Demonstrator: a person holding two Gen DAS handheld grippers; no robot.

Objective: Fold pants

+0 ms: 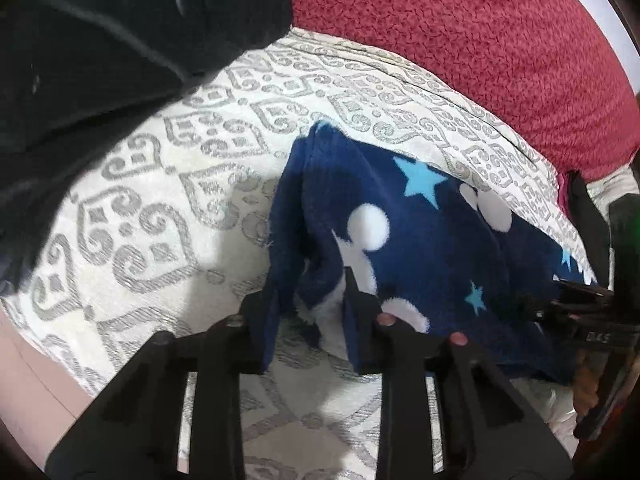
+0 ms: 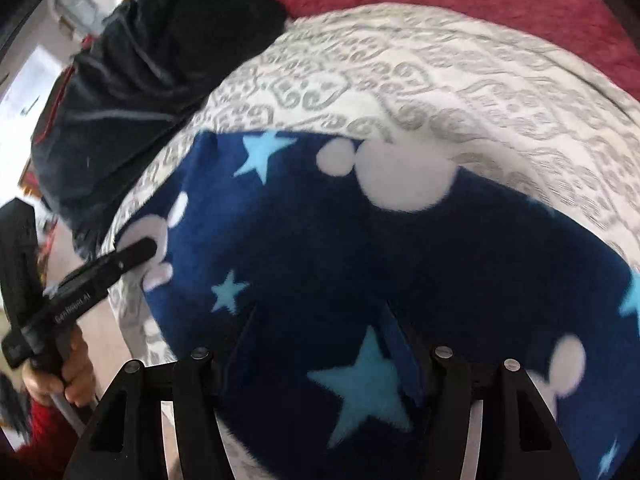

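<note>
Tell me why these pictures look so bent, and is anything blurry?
Left wrist view: fisheye curves the patterned cover; a shadow falls beside the blue star pants. Right wrist view: the pants bulge, and the right edge smears with motion blur.

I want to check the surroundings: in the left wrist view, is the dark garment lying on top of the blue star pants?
No, the dark garment lies apart from the pants, with patterned cover showing between them.
</note>
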